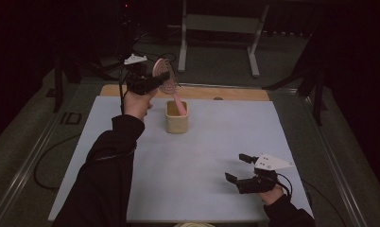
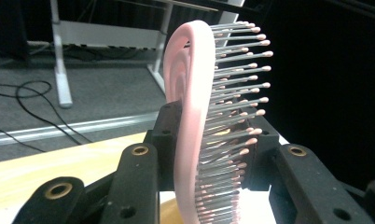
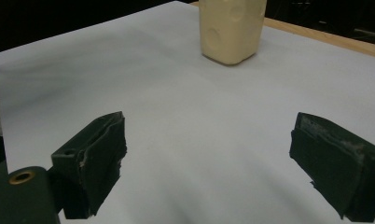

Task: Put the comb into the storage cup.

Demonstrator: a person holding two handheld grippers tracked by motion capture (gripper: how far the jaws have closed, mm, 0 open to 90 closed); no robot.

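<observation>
Left gripper (image 1: pixel 148 80) pinches the pink plastic oval hairbrush (image 2: pixel 199 116) by its head, handle dipping into the cream square holder (image 1: pixel 177 117). Right gripper (image 1: pixel 242 169) rests spread (idle). Risk: the bristle-side grip may slip, tipping the holder.

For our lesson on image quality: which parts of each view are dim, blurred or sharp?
High view: the room is dark, the table dimly lit. Left gripper view: the pink hairbrush is sharp, the floor behind soft. Right gripper view: the cream holder is slightly soft, the sheet shadowed.
</observation>
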